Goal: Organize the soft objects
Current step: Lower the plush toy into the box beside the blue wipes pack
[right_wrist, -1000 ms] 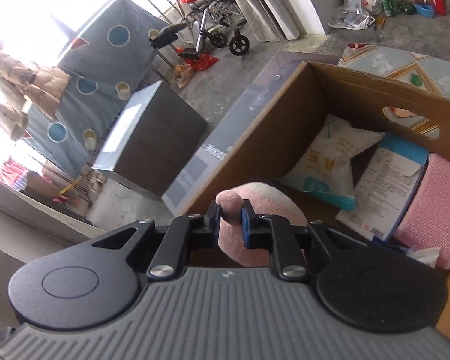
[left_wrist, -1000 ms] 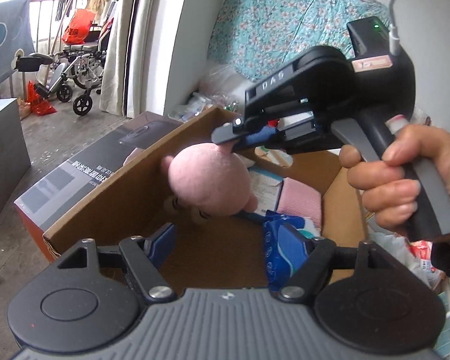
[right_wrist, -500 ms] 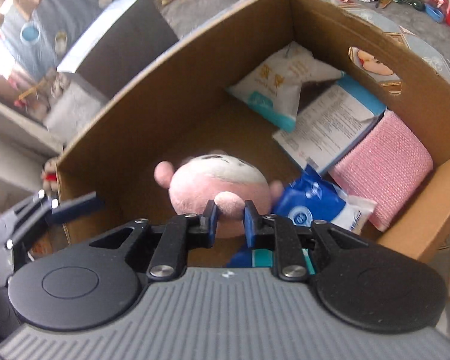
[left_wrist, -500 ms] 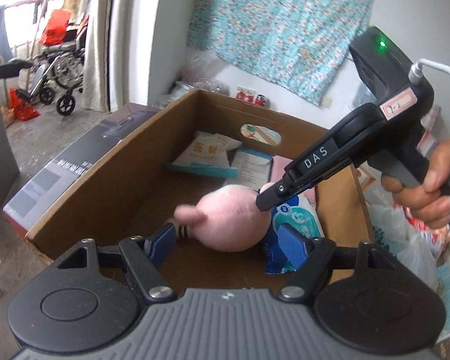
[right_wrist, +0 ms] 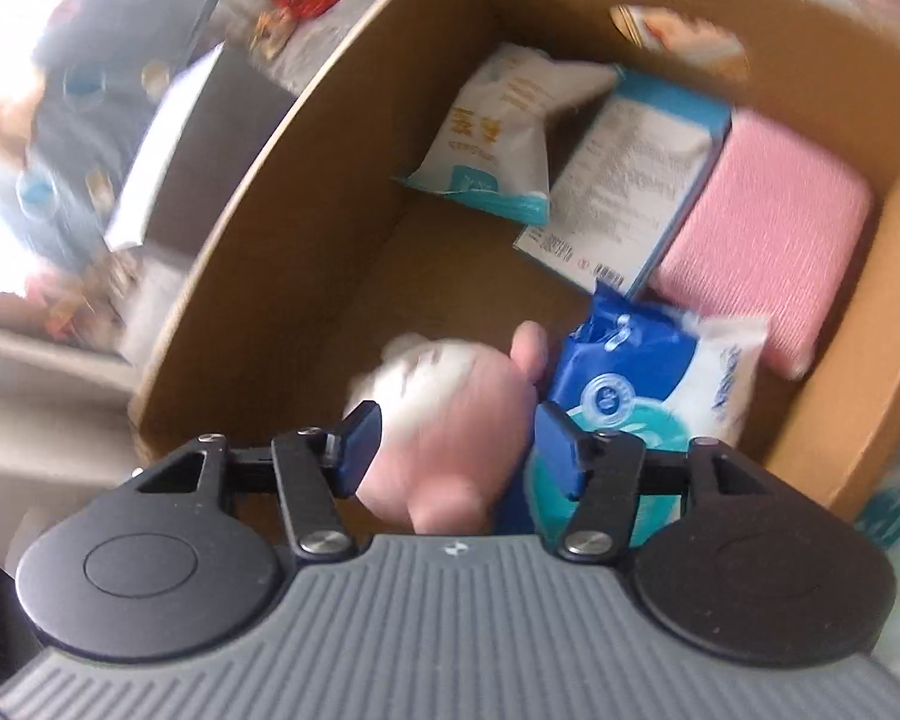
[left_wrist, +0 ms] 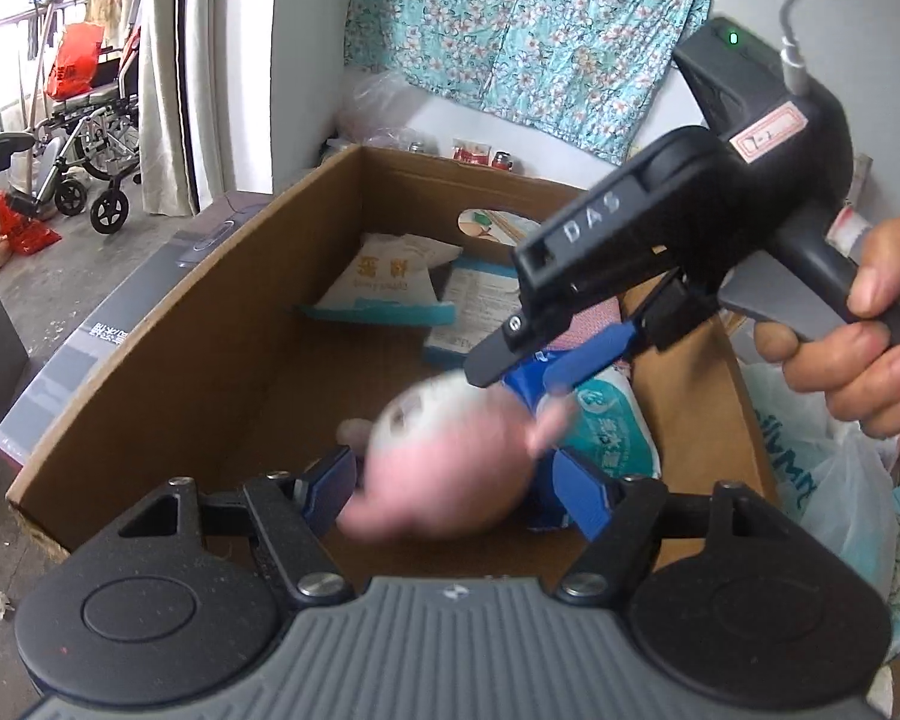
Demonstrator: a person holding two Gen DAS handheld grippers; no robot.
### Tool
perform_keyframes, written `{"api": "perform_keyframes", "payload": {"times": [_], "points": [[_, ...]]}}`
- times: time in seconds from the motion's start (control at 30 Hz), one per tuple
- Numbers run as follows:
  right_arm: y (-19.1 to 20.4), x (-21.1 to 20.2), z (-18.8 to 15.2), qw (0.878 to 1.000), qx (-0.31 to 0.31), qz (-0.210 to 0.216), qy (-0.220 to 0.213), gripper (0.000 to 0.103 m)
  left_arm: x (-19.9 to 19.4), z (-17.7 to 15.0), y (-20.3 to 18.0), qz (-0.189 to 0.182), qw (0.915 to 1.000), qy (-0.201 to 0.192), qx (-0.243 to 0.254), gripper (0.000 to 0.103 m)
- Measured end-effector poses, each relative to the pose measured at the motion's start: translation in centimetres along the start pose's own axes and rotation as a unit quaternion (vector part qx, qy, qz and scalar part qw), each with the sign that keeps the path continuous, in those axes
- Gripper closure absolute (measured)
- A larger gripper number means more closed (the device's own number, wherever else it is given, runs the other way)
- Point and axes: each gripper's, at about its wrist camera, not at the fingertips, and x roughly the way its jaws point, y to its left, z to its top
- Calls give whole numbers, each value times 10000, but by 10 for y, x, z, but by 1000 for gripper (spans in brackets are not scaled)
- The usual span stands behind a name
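Right hand-held gripper (right_wrist: 459,441) is hovering over the cardboard box (right_wrist: 270,192) with jaws apart, nothing clamped. Pink plush toy (right_wrist: 450,420) is blurred inside the box, just beside the blue tissue pack (right_wrist: 642,372); can't tell if it's touching the box floor. Left hand-held gripper (left_wrist: 456,489) is sitting at the box's near edge, jaws apart too.

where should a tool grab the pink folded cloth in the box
Take the pink cloth across its short width, coming straight down from above. It lies flat against the cardboard box wall with the paper pack alongside, so side entry looks blocked; only its top is free.
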Motion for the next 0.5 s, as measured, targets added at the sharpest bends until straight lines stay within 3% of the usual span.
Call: {"api": "perform_keyframes", "payload": {"times": [0.1,0.2,0.37,0.5], "points": [[-3,11,2,9995,249,80,176,47,8,3,1,-31,9998,182,82,29],[1,23,1,9989,276,-106,366,47,21,5,4,-76,9985,541,58,33],[8,31,3,9989,257,-140,360,43,42,6,20,-405,9921,1108,-436,39],[7,33,7,9989,309,-59,334,43,45,11,26,-417,9908,1197,-477,39]]}}
